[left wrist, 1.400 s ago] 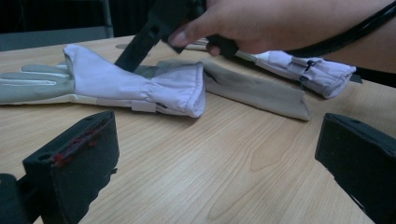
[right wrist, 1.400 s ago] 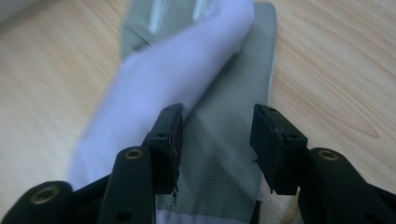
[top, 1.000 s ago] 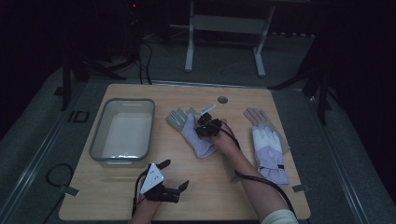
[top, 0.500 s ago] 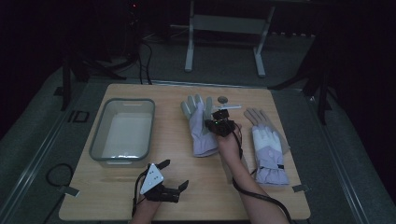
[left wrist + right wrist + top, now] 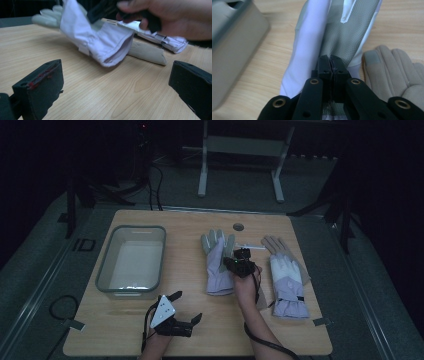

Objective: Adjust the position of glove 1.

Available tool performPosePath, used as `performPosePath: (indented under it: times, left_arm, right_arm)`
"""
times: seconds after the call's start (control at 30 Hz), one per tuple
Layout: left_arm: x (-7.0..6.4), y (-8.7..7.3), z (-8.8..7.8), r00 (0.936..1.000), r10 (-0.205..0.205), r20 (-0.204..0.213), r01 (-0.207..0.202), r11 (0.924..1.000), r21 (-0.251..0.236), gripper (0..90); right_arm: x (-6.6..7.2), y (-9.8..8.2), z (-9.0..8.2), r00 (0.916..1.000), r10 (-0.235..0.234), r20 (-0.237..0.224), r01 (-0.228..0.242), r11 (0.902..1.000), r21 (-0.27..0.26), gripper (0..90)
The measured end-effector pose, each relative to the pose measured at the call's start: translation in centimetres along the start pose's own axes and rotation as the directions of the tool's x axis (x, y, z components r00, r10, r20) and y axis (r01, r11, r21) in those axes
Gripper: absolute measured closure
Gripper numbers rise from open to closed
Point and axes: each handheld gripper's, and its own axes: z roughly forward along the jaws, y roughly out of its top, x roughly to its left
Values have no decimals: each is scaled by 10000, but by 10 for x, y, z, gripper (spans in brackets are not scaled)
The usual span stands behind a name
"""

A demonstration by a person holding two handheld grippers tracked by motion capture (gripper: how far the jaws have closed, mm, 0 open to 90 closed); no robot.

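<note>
Right claw (image 5: 243,261) clamped on lavender glove (image 5: 218,265); left claw (image 5: 186,306) apart; wooden table (image 5: 190,240), dark room.

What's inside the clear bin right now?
Nothing shows inside the clear bin: only its pale floor. The lilac glove, pinched by the right gripper, lies beside it on the table. The near wall hides a thin strip.

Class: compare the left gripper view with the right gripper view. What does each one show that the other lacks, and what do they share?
Left gripper view: the open left claw and a person's hand. Right gripper view: the grey bin and the right claw shut on the lavender glove. Shared: that glove, the second glove, the wooden table.
</note>
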Motion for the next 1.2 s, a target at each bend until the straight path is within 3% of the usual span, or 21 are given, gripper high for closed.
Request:
performPosePath:
  times: [0.03, 0.17, 0.3, 0.5, 0.57, 0.7, 0.73, 0.8, 0.9, 1.0, 1.2]
  left_arm:
    - [0, 0, 0, 10000, -10, 2, 10, 10000, 2, 0]
    - [0, 0, 0, 10000, 0, 38, -1, 10000, 36, 0]
    - [0, 0, 0, 10000, 3, 2, -3, 10000, -31, 0]
    - [0, 0, 0, 10000, -4, -8, 4, 10000, 7, 0]
    - [0, 0, 0, 10000, -39, -28, 39, 10000, -15, 0]
    - [0, 0, 0, 10000, -42, -29, 42, 10000, -29, 0]
    - [0, 0, 0, 10000, -28, -39, 28, 10000, -45, 0]
    - [0, 0, 0, 10000, -58, -21, 58, 10000, -61, 0]
    - [0, 0, 0, 10000, -24, -24, 24, 10000, -29, 0]
    - [0, 0, 0, 10000, -49, -29, 49, 10000, -26, 0]
    - [0, 0, 0, 10000, -19, -30, 19, 10000, -45, 0]
  right_arm:
    - [-4, -7, 12, 9995, 290, 105, -292, 9995, 157, 876]
    - [-9, -16, 25, 9974, 703, 139, -708, 9967, 394, 873]
    - [-12, -21, 31, 9974, 680, 247, -690, 9969, 386, 859]
    - [-11, -17, 28, 9991, 334, 255, -351, 9971, 679, 698]
    - [-12, -13, 22, 9999, -54, 121, 45, 9974, 723, 571]
    - [-17, -7, 14, 9996, -226, -179, 239, 9968, 762, 481]
    - [-19, -2, 6, 9986, -489, -223, 504, 9958, 762, 409]
    - [-21, 4, -2, 9974, -673, -253, 690, 9947, 768, 372]
    - [-24, 9, -10, 9955, -877, -357, 900, 9934, 709, 359]
    - [-28, 20, -27, 9917, -1289, -33, 1289, 9903, 526, 363]
    - [-45, 31, -52, 9904, -1383, -37, 1383, 9893, 470, 428]
